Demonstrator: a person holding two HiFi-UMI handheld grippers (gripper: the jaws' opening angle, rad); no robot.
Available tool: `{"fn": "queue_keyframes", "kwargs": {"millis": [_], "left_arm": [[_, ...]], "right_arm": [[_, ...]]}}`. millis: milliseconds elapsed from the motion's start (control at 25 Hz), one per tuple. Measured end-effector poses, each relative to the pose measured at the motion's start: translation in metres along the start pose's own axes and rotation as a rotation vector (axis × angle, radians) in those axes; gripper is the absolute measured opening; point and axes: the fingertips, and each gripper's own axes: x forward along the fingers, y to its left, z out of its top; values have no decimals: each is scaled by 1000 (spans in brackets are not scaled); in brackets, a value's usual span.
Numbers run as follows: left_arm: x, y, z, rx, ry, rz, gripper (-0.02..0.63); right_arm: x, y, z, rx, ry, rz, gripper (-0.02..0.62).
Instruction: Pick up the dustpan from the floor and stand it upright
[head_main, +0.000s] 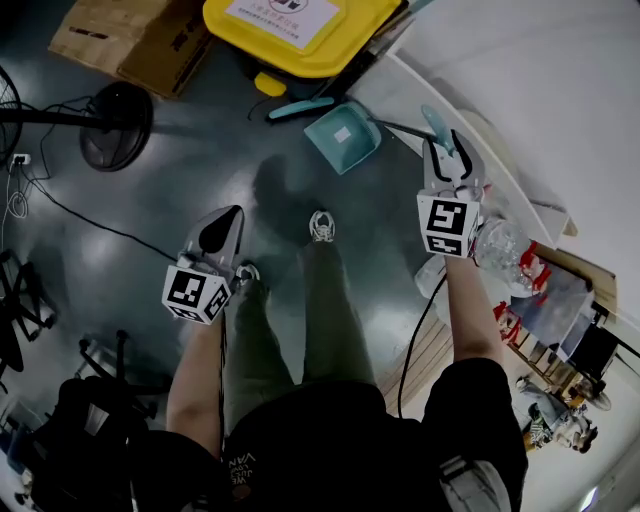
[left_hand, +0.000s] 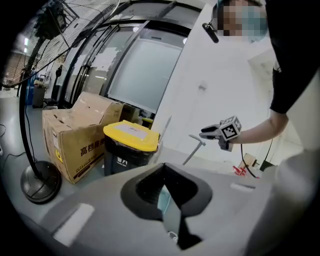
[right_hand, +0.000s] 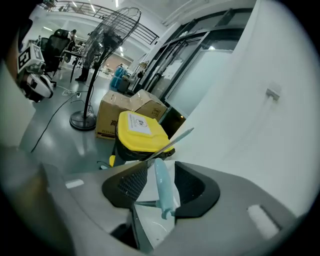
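The teal dustpan (head_main: 342, 135) rests on the dark floor by the foot of the white wall, and its thin rod rises to a teal grip (head_main: 437, 127). My right gripper (head_main: 447, 150) stands open around that grip. In the right gripper view the teal grip (right_hand: 161, 176) lies between the jaws of the right gripper (right_hand: 160, 192), close to the right pad, with a gap on the left. My left gripper (head_main: 222, 226) is shut and empty, held over the floor left of the person's legs. The left gripper view shows the dustpan's rod (left_hand: 194, 150) and the right gripper (left_hand: 212, 132).
A yellow-lidded bin (head_main: 300, 30) stands behind the dustpan, with a cardboard box (head_main: 130, 40) to its left. A teal brush (head_main: 300, 107) lies on the floor by the bin. A fan's round base (head_main: 117, 125) and cables sit at the left. The white wall (head_main: 520, 90) runs along the right.
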Motion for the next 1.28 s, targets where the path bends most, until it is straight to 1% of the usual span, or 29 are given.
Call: {"fn": "queue_keyframes", "kwargs": {"millis": [160, 280, 600, 680, 760, 960, 1160, 1280], "left_arm": [[-20, -4, 15, 17, -15, -25, 54], [-35, -9, 35, 43, -32, -50, 54], [-89, -19, 112, 106, -104, -96, 54], [-97, -20, 133, 120, -134, -105, 54], [-105, -22, 150, 127, -158, -112, 54], [-136, -40, 175, 107, -201, -133, 54], [-163, -53, 199, 107, -246, -183, 52], [-180, -61, 211, 115, -269, -204, 53]], "right_arm": [[-35, 0, 23, 49, -33, -40, 147], [-68, -3, 48, 113, -80, -81, 146], [-166, -4, 107, 393, -195, -164, 146], [-185, -5, 120, 446, -230, -184, 146], [-202, -3, 131, 476, -262, -191, 144], [-248, 21, 149, 578, -295, -159, 144], [-283, 52, 169, 709, -340, -100, 143], [-296, 74, 178, 738, -343, -56, 141]]}}
